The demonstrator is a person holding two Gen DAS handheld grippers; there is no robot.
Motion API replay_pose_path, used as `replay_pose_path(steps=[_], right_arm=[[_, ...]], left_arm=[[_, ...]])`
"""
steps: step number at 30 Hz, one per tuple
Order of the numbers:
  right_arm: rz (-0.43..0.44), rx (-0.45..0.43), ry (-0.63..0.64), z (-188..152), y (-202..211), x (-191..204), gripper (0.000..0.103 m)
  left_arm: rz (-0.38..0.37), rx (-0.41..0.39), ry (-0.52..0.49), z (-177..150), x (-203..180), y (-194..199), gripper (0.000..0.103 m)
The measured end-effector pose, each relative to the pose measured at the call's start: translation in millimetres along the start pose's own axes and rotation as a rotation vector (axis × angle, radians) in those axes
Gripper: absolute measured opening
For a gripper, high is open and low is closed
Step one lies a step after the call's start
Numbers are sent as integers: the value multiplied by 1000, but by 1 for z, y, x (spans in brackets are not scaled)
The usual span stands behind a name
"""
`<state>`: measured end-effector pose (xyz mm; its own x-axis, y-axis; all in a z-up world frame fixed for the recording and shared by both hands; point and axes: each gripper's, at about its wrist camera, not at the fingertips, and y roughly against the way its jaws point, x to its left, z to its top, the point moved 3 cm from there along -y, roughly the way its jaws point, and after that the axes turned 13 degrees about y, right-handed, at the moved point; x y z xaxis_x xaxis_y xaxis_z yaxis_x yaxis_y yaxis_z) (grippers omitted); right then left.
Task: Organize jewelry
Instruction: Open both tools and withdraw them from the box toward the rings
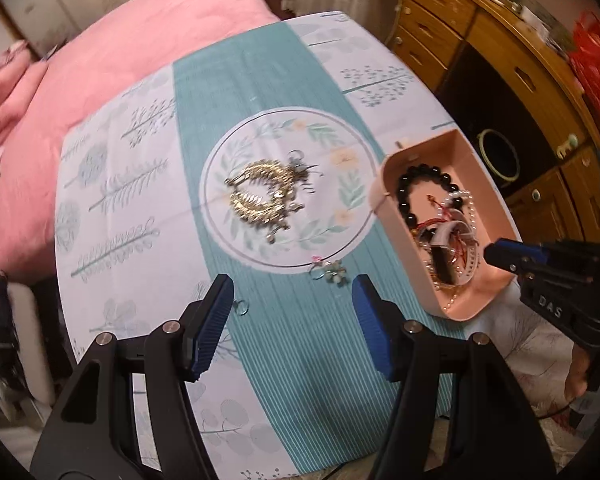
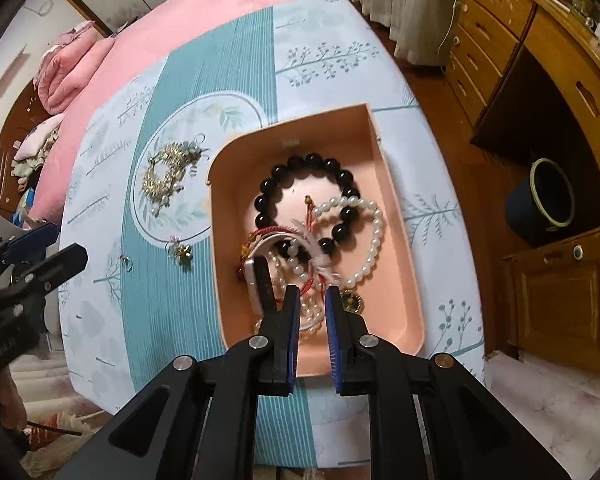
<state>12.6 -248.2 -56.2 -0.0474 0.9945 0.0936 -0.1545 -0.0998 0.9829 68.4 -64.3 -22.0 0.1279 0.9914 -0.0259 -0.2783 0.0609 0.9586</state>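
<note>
A pink box (image 2: 388, 272) stands on the right part of the table and holds a black bead bracelet (image 2: 268, 188), a pearl bracelet (image 2: 376, 232), red cords and a white strap. My right gripper (image 2: 312, 292) hovers over the near end of this heap, its jaws a narrow gap apart with nothing pressed between the pads. On the cloth lie a gold leaf ornament (image 1: 256, 200), a small flower earring (image 1: 334, 274) and a tiny ring (image 1: 241, 307). My left gripper (image 1: 293, 284) hangs wide open and holding nothing above the earring and ring, left of the box (image 1: 396, 240).
A teal and white printed cloth (image 1: 260, 360) covers the small table. A pink bed (image 1: 120, 60) lies behind it. Wooden drawers (image 2: 480, 40) and a cabinet with a dark pot (image 2: 544, 200) stand to the right, across a strip of wooden floor.
</note>
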Motion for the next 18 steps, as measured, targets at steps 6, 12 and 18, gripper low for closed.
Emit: replay_pose_path(steps=[6, 12, 18], right_arm=[[-12, -28, 64, 3, 14, 13, 13], [2, -68, 118, 9, 32, 24, 13], [44, -88, 210, 15, 38, 43, 13]], left_arm=[[27, -16, 36, -8, 22, 1, 59], [54, -2, 120, -22, 47, 1, 59], [95, 20, 241, -42, 76, -2, 59]])
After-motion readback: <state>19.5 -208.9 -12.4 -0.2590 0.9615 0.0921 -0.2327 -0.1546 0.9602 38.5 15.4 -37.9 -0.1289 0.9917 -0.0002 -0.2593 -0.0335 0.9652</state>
